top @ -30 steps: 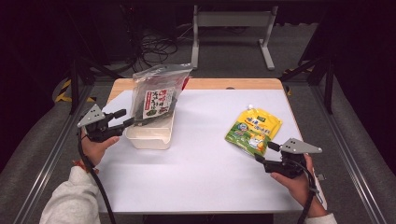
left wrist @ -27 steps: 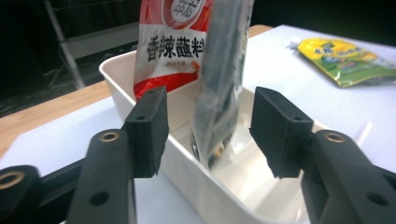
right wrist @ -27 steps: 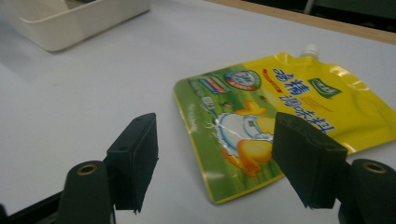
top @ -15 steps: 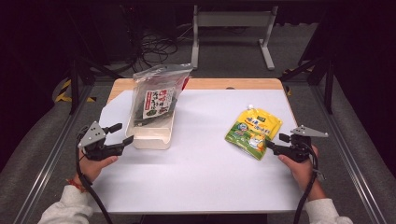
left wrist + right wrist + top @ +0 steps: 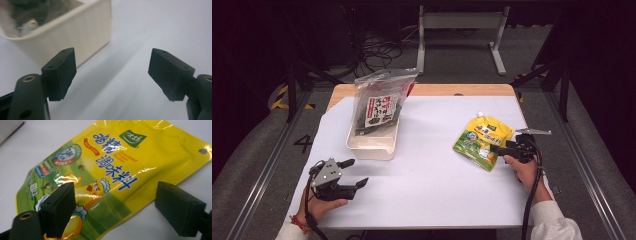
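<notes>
White sheet (image 5: 427, 185) over wooden table (image 5: 452, 90), dark floor with cables (image 5: 377, 47) beyond. Right gripper (image 5: 115, 212) wide, just opened, nothing pinched, yellow bouillon pouch (image 5: 105, 175) just ahead. Left gripper (image 5: 112, 72) wide, just opened, cream tray (image 5: 75, 32) just ahead-left.

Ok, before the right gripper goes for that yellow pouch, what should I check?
1. Right gripper open: ok; its jaws have just been opening.
2. Nothing between its jaws yet: ok.
3. Yellow chicken-bouillon pouch lying flat on the white table cover: ok.
4. Pouch apart from the cream plastic tub: ok.
5. Left gripper open, empty, near the tub: ok.
6. Pouch sealed: cannot tell.
</notes>
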Tool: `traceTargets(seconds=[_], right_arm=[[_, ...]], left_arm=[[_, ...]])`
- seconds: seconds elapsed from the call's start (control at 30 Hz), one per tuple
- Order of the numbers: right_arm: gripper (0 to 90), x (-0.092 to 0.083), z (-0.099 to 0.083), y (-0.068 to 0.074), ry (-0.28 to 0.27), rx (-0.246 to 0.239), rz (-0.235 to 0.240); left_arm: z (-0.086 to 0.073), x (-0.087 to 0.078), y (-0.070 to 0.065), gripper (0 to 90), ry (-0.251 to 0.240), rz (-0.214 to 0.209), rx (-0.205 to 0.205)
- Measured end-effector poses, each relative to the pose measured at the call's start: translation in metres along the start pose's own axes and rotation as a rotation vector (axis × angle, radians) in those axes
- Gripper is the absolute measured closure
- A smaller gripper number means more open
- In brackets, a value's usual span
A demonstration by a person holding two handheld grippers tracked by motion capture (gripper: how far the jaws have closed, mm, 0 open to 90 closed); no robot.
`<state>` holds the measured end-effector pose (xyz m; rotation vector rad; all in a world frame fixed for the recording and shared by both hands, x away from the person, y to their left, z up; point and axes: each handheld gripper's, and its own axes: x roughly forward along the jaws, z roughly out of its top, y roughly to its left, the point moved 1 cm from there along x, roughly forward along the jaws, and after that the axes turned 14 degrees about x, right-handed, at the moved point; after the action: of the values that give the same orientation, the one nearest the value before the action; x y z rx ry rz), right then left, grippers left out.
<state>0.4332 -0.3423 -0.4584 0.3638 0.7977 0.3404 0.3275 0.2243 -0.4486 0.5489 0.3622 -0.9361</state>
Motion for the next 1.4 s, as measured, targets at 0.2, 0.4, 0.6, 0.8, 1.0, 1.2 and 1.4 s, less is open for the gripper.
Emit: traceTargets(seconds=[0.2, 0.4, 0.6, 0.8, 1.0, 1.2, 1.4], right_arm=[[23.4, 0.009, 0.003, 0.016, 0.034, -0.042, -0.064], [62.3, 0.01, 0.004, 0.025, 0.026, -0.086, -0.103], [78.3, 0.01, 0.005, 0.025, 0.023, -0.084, -0.083], [83.6, 0.008, 0.003, 0.021, -0.003, -0.081, -0.035], [85.6, 0.004, -0.002, 0.024, 0.016, -0.131, 0.043], [86.0, 0.0, -0.013, 0.038, 0.047, -0.182, 0.113], [87.1, -0.001, -0.028, 0.066, 0.09, -0.268, 0.175]], left_arm=[[0.003, 0.018, -0.009, 19.3, 0.042, -0.067, 0.032], [0.005, 0.026, -0.01, 18.9, 0.042, -0.109, 0.039], [0.006, 0.03, -0.011, 18.7, 0.047, -0.14, 0.051], [0.007, 0.035, -0.014, 18.8, 0.052, -0.171, 0.06], [0.008, 0.037, -0.014, 18.4, 0.037, -0.18, 0.041], [0.011, 0.039, -0.015, 17.7, 0.012, -0.222, -0.006], [0.017, 0.049, -0.021, 17.3, 0.011, -0.26, -0.037]])
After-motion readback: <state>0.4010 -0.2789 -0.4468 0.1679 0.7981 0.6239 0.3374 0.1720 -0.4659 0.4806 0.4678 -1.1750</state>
